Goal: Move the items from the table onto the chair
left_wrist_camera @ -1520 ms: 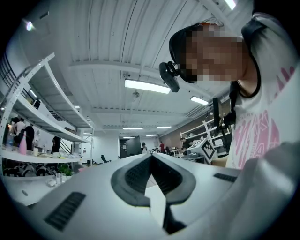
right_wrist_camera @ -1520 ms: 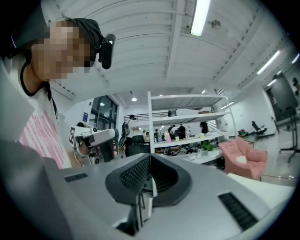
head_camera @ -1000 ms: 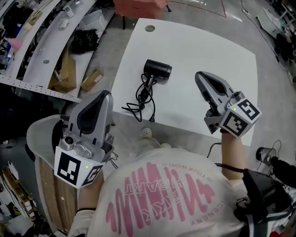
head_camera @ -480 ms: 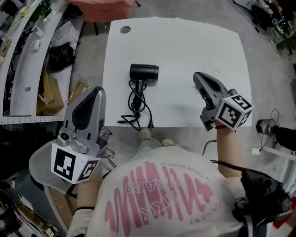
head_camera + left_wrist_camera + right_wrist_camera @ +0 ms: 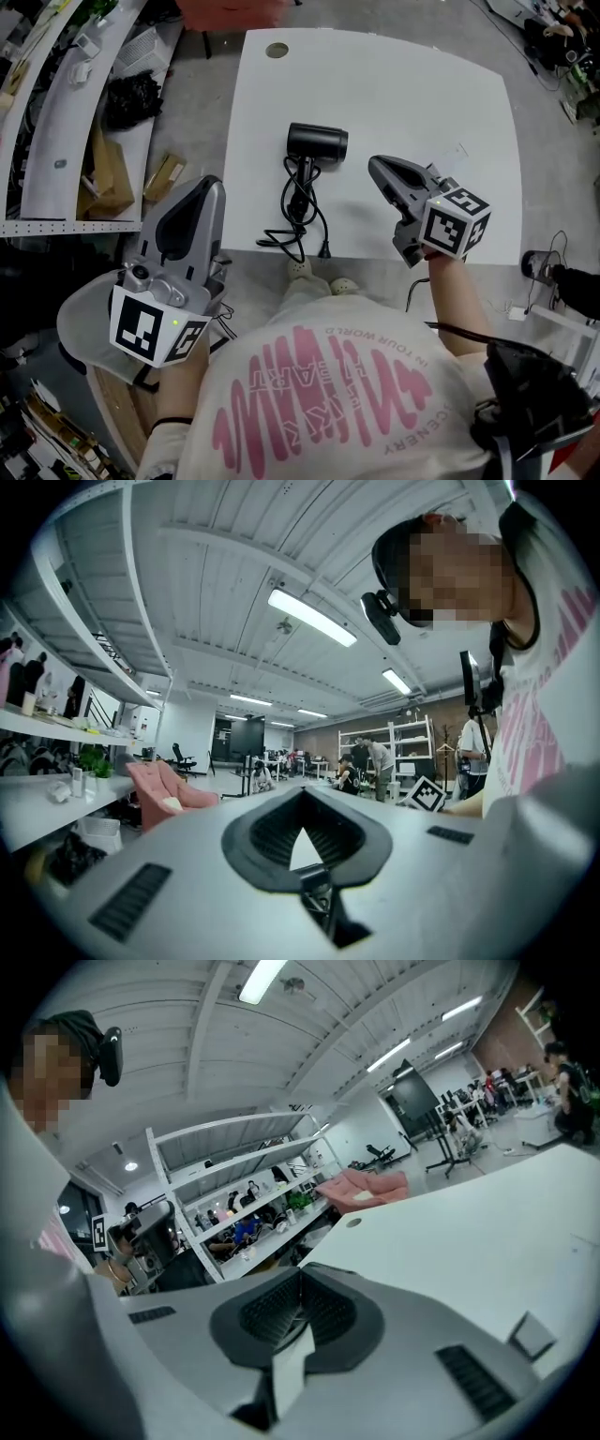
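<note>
- My right tongs point(image 5: 377, 167) are pressed together and empty, over the table point(image 5: 422, 84).
- My left tongs point(image 5: 211, 186) look closed and empty too, off the table's left edge.
- The head view's top edge cuts off most of the pink chair point(image 5: 234, 9).
- The hair dryer point(image 5: 317, 142) lies on the table between the tongs, nearer the right one and untouched. Its cord point(image 5: 302, 211) trails to the near edge.

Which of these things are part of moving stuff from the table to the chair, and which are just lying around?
For the job: hair dryer, its cord, white table, pink chair.
Just lying about: cardboard boxes, black bag, shelf.
</note>
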Demonstrator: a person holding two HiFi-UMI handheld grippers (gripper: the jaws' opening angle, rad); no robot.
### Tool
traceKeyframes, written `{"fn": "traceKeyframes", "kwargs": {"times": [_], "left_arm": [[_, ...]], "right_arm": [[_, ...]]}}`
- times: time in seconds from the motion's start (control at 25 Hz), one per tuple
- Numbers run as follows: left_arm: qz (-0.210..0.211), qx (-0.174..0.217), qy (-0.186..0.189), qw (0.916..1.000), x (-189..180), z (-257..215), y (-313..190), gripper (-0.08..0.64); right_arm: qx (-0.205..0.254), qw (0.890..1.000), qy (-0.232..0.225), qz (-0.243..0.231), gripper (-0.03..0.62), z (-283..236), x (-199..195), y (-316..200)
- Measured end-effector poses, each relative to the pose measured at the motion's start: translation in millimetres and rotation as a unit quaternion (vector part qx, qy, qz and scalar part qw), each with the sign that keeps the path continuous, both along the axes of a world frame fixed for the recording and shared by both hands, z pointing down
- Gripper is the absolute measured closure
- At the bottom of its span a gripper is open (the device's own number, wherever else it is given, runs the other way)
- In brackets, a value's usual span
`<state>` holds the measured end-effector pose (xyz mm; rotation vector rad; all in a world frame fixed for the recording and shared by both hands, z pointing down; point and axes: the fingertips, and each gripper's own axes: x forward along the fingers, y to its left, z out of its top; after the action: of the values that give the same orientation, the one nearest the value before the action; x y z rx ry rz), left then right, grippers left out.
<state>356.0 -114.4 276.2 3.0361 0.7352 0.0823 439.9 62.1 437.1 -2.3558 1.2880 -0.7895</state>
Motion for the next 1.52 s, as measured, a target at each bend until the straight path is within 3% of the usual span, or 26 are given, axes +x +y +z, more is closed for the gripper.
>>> {"fn": "traceKeyframes", "kwargs": {"times": [0.36,0.48,0.68,0.88,1.12,1.16,1.52], "left_arm": [[-0.036,-0.018,-0.009,0.9991,-17,8,-27,0.551],[-0.048,-0.018,-0.011,0.9986,-23,13,-33,0.551],[-0.073,-0.025,-0.025,0.9967,-25,23,-42,0.551],[-0.088,-0.027,-0.027,0.9954,-31,24,-45,0.551],[-0.101,-0.029,-0.026,0.9941,-36,26,-54,0.551],[-0.103,-0.029,-0.026,0.9939,-37,26,-55,0.551],[-0.119,-0.029,-0.024,0.9922,-44,19,-55,0.551]], "right_arm": [[-0.014,0.994,-0.068,-0.084,0.549,40,-21,-69],[-0.031,0.987,-0.127,-0.091,0.298,60,-30,-79],[-0.049,0.970,-0.238,-0.021,0.264,92,-21,-90],[-0.100,0.951,-0.292,0.031,0.224,115,-16,-100],[-0.186,0.947,-0.259,0.049,0.239,129,-16,-105],[-0.180,0.948,-0.259,0.042,0.341,129,-18,-108],[-0.118,0.955,-0.272,-0.001,0.388,118,-25,-99]]}}
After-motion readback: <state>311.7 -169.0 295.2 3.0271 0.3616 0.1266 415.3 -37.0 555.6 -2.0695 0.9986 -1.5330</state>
